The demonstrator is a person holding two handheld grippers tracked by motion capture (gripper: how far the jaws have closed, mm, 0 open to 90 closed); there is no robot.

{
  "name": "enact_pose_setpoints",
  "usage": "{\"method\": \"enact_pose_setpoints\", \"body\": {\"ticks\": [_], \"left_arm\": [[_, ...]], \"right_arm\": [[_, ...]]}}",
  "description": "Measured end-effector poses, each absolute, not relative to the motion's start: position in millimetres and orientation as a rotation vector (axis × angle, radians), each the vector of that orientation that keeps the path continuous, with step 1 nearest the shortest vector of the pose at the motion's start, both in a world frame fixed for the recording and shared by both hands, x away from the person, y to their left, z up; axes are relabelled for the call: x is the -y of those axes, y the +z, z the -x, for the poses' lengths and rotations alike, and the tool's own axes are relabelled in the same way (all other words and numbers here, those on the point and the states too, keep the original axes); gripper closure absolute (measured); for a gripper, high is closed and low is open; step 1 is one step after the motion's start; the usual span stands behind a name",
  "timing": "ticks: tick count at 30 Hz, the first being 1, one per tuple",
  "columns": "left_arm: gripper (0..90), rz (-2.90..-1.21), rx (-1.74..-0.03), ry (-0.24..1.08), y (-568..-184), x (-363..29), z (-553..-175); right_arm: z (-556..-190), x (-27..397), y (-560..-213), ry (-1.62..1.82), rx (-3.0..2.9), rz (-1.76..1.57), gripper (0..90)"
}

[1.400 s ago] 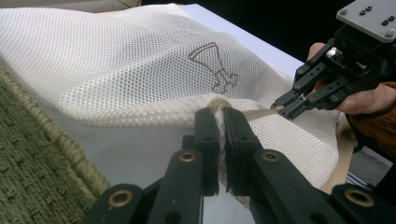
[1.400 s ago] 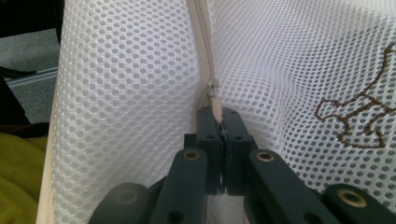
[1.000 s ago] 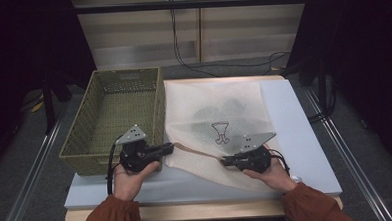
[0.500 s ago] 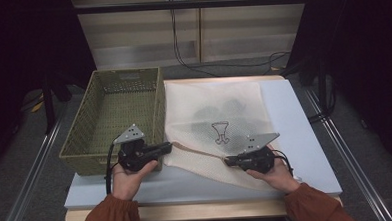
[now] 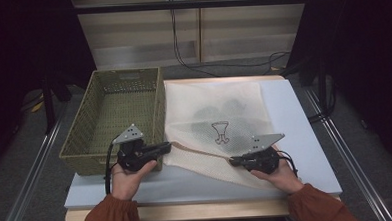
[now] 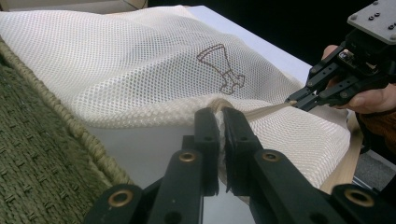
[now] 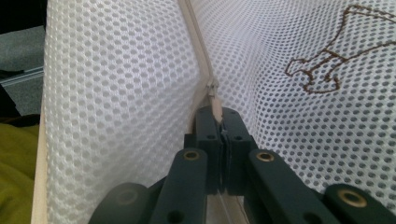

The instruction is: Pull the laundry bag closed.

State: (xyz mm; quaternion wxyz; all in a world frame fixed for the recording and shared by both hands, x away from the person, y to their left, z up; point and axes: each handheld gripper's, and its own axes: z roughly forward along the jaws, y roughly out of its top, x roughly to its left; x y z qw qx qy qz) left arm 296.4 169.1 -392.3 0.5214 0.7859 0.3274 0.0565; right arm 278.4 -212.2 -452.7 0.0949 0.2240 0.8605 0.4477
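An empty olive-green woven basket (image 5: 119, 111) is seen standing on the left part of the pale surface (image 5: 294, 121), while black cables (image 5: 222, 64) are laid across the grey floor (image 5: 30, 142) behind it, below light wooden panels (image 5: 230, 24).

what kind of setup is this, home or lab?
Most likely a lab recording station, not a home: a white-topped table between metal floor rails, dark curtains at the sides, and cables hanging down the back panel.
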Motion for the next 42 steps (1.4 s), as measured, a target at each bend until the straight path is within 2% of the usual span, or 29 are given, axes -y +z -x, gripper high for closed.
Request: {"method": "enact_pose_setpoints", "body": {"ticks": [42], "left_arm": [[85.3,-1.881,-0.779,0.142,-391.2,-169.9,-296.8]], "right_arm": [[-272.1,237.1,-454.9,1.292,-2.535,-0.725,88.4]]}}
